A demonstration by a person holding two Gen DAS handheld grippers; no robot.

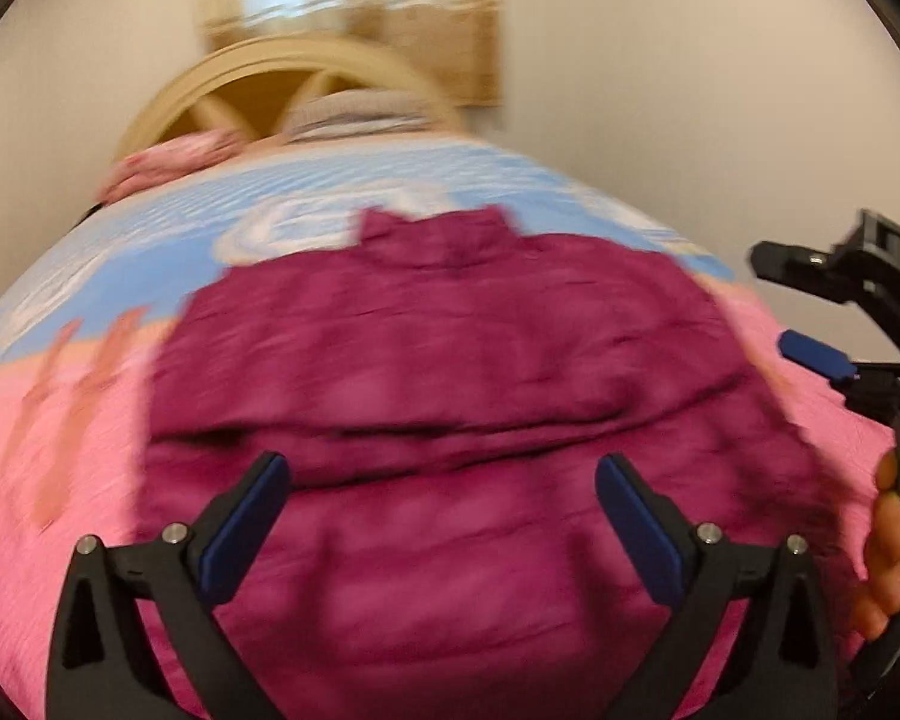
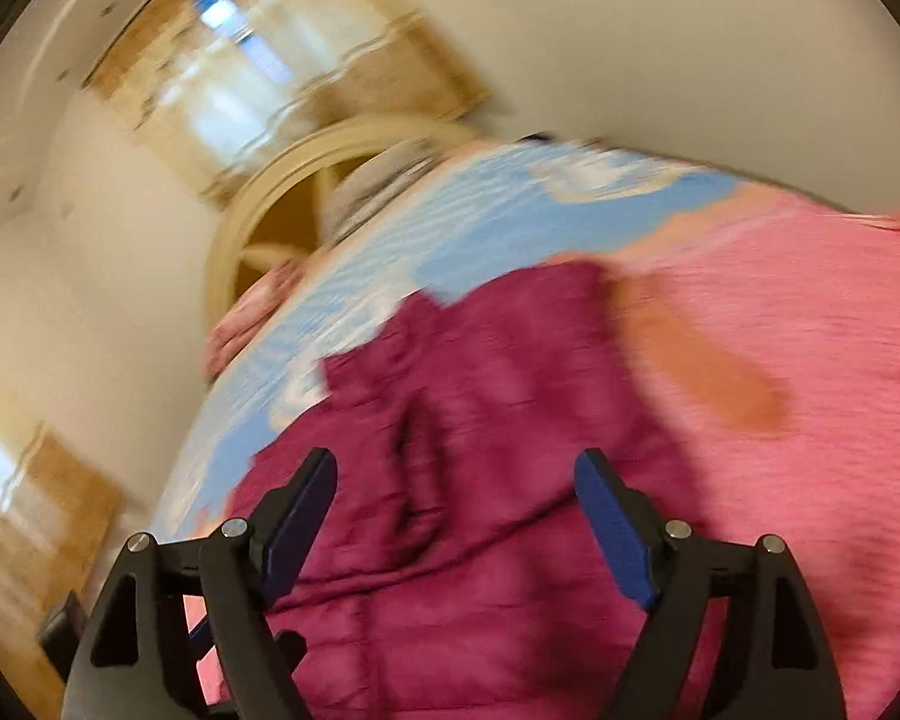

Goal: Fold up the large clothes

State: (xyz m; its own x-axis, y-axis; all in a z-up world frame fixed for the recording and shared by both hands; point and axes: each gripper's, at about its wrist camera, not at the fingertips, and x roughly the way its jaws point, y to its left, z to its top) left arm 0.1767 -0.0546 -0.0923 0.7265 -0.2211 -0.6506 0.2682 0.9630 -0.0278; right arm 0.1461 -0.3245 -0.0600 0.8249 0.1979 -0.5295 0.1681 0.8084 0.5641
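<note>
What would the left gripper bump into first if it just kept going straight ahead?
Most likely the magenta jacket on the bed: the left gripper is open and aimed at its folded middle. The blur makes depth uncertain.

A pink and sky-blue crinkled bedspread [image 1: 60, 480] with white cloud-like patches is covering the bed and stretching toward a cream arched wooden headboard [image 1: 282, 69] with spoke-like slats. A grey striped pillow [image 1: 354, 114] is leaning against that headboard, and a pink flowered pillow [image 1: 174, 159] is lying just beside it at the bed's left edge. A tan curtained window [image 1: 354, 6] is glowing above the headboard on the cream wall [image 1: 690, 72]. Everything is showing blurred in both views.
</note>
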